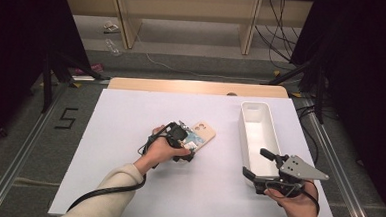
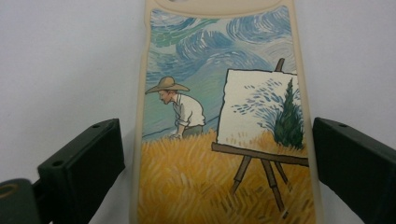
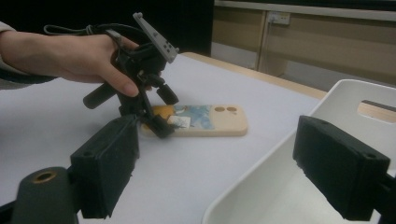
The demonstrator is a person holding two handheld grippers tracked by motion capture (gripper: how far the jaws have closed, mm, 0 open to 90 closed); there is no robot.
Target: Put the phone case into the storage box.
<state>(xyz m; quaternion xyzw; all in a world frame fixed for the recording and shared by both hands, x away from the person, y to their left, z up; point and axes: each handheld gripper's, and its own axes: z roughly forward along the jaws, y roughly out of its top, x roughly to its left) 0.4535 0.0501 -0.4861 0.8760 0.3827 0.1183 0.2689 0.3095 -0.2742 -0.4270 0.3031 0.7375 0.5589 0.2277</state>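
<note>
Seen from the high view, one white desk point(image 1: 128, 150) with a wooden far edge is set on a grey floor, with dark drapes at both sides and pale wooden furniture behind. One beige phone case point(image 1: 201, 135) with a painted back lies flat near the desk's middle, and the left tool point(image 1: 186, 150) is held over its near end. One long white plastic bin point(image 1: 257, 134) stands at the right, with the right tool point(image 1: 260, 167) at its near end.

From the left gripper view, the smooth, round-cornered case point(image 2: 224, 140) lies between two black jaws held apart, neither clearly pressing it.

From the right gripper view, the jaws are seen wide apart with nothing between them, above the bin's rim point(image 3: 266, 170); the case point(image 3: 205, 120) rests farther off.
</note>
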